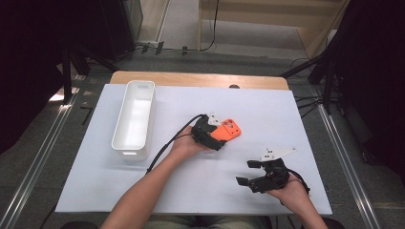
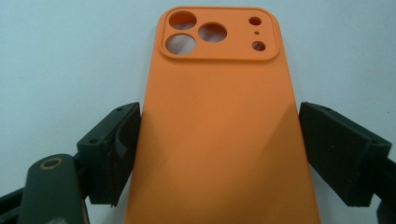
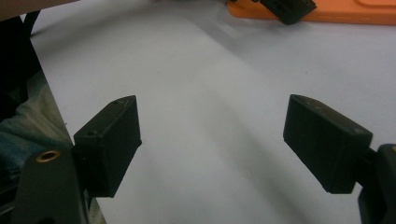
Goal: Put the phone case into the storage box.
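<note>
The left gripper [image 2: 219,154] clamped an orange phone case [image 2: 219,126] by its long edges, pads pressed on both sides. The case's near end was cut off at the bottom of the left gripper view. From above, the left gripper [image 1: 216,136] hid much of the case [image 1: 231,130], which lay mid-sheet on the white table cover [image 1: 267,102], right of a white bin [image 1: 134,117]. The right gripper [image 1: 247,172], jaws spread and empty, rested near the front edge, its hand reaching in from below.
</note>
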